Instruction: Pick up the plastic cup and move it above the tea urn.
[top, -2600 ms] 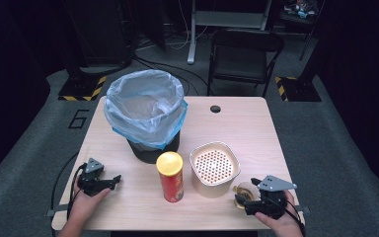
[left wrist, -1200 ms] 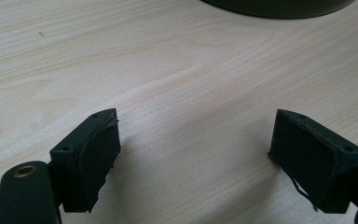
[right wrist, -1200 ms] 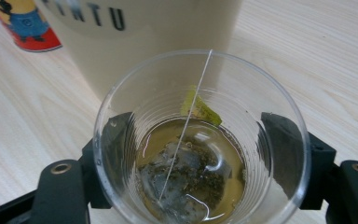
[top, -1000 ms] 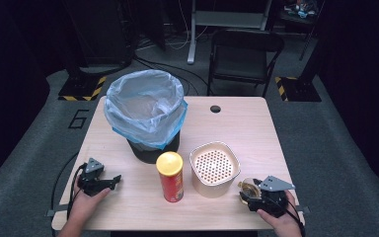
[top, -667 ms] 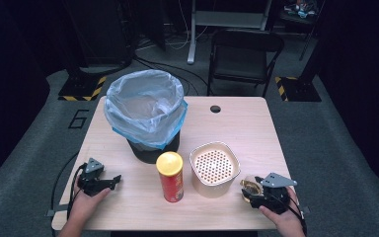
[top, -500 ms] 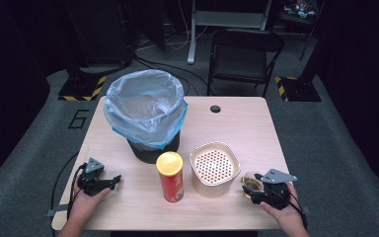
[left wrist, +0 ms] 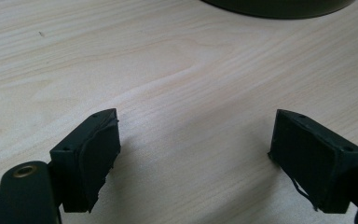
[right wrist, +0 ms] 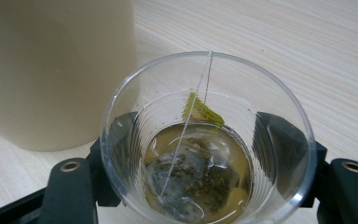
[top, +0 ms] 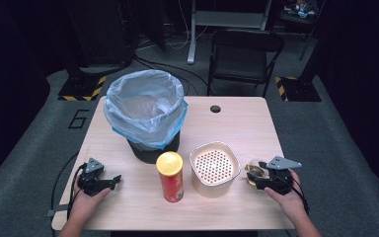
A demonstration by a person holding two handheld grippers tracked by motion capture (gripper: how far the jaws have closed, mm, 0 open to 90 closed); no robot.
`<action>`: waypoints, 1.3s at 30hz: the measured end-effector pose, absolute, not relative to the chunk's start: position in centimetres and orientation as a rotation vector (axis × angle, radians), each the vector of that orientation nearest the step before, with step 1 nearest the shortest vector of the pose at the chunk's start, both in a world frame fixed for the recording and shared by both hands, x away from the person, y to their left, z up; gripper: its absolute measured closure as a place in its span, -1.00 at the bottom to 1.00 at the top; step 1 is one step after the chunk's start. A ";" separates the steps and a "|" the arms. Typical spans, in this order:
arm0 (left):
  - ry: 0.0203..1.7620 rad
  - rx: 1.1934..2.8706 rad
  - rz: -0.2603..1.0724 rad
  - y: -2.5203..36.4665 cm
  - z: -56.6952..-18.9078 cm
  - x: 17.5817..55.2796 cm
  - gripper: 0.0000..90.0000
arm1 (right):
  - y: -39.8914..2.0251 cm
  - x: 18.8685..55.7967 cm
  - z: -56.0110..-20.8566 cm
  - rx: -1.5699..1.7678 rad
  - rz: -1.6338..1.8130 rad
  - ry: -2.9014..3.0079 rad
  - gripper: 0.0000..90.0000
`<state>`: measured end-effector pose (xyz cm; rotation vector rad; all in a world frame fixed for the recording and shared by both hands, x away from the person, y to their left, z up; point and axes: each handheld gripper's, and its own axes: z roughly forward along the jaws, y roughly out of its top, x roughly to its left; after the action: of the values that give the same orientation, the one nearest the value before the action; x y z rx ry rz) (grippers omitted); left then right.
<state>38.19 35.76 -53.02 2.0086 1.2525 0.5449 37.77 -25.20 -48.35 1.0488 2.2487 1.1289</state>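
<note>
A clear plastic cup [right wrist: 205, 140] holds a wet tea bag with its string and some yellowish liquid. My right gripper [right wrist: 196, 128] is shut on it, one black pad pressed against each side, after the jaws closed in a little. In the high view the cup [top: 255, 171] and right gripper [top: 254, 179] are near the table's right front, just right of a cream container [top: 215, 168] with a perforated top. My left gripper [top: 112, 181] rests at the left front, open, with bare wood between its jaws [left wrist: 193, 140].
A red can with a yellow lid [top: 170, 177] stands left of the cream container. Behind it is a black bin lined with a blue bag [top: 145, 111]. The table [top: 237, 128] has a cable hole [top: 215, 108] at the back, and a chair [top: 246, 49] stands beyond it.
My right gripper has carried the cup away from the person, up alongside the cream container. The left gripper has stayed where it was.
</note>
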 end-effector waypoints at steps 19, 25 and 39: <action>1.254 2.009 0.536 35.7 -53.0 38.2 -0.65 | -26.0 39.6 -47.1 1.005 1.160 2.266 -0.27; 1.254 2.003 0.547 35.7 -53.1 38.3 -0.65 | -25.9 40.2 -43.5 0.933 1.199 2.222 -0.27; 1.256 1.999 0.546 35.6 -53.1 38.3 -0.65 | -23.7 43.1 -39.0 0.821 1.231 2.282 -0.26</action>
<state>38.29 35.64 -53.06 1.9994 1.2555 0.5459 43.14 -23.69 -39.02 0.8207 2.2819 1.2311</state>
